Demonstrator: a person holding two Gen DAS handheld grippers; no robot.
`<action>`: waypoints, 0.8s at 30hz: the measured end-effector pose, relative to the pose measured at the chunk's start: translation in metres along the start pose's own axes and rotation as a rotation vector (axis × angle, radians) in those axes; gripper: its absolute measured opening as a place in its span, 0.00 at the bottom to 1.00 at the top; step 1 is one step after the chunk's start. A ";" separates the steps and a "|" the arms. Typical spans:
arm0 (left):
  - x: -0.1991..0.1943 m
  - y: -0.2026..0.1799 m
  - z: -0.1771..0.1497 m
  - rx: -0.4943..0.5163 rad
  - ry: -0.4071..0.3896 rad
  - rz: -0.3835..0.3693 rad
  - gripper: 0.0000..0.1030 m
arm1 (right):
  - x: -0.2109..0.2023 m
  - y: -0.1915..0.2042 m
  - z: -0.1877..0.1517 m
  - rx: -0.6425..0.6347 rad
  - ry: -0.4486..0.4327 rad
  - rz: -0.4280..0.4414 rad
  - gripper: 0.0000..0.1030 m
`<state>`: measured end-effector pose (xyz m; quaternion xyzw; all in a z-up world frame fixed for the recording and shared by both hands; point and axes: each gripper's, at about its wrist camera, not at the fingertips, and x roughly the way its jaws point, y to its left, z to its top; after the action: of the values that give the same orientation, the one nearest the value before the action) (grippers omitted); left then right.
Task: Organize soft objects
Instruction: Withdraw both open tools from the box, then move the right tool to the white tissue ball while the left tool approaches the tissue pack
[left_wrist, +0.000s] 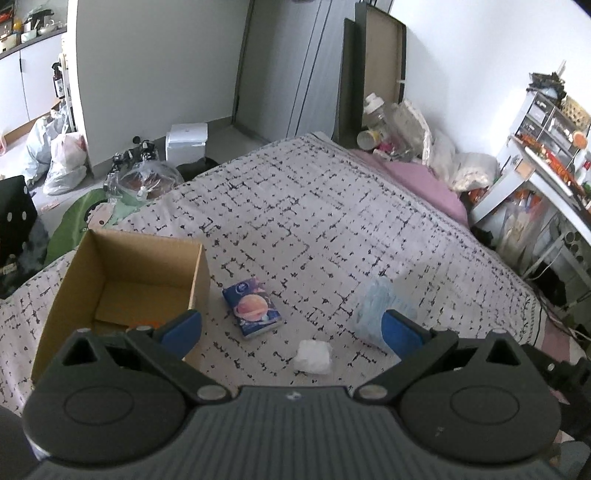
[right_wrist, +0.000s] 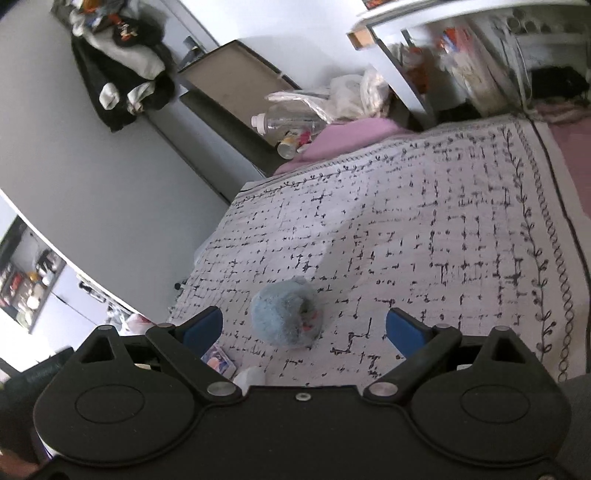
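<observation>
Left wrist view: left gripper (left_wrist: 291, 328) fingers spread wide above the bed (left_wrist: 332, 221), holding nothing; tissue pack (left_wrist: 253, 308) and white wad (left_wrist: 313, 357) lie between them, cardboard box (left_wrist: 122, 280) at left. Right wrist view: right gripper (right_wrist: 304, 326) fingers spread, fuzzy blue ball (right_wrist: 285, 317) between them on the bed.

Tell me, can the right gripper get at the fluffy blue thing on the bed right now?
Probably yes. The right gripper is open, and the fluffy blue thing lies on the bedspread just ahead between its fingers, with nothing in between.
</observation>
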<state>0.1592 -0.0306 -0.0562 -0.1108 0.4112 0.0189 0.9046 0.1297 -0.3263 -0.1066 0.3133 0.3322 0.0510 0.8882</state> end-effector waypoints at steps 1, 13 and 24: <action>0.003 -0.001 0.000 0.003 0.006 0.008 1.00 | 0.002 -0.001 0.000 0.011 0.007 0.004 0.93; 0.036 -0.012 0.001 0.025 0.043 0.025 1.00 | 0.031 -0.014 0.003 0.101 0.073 0.047 0.91; 0.074 -0.014 -0.007 -0.010 0.102 0.013 0.96 | 0.079 -0.011 0.004 0.140 0.162 0.099 0.72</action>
<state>0.2044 -0.0500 -0.1133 -0.1134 0.4575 0.0212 0.8817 0.1916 -0.3134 -0.1548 0.3857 0.3899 0.0968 0.8306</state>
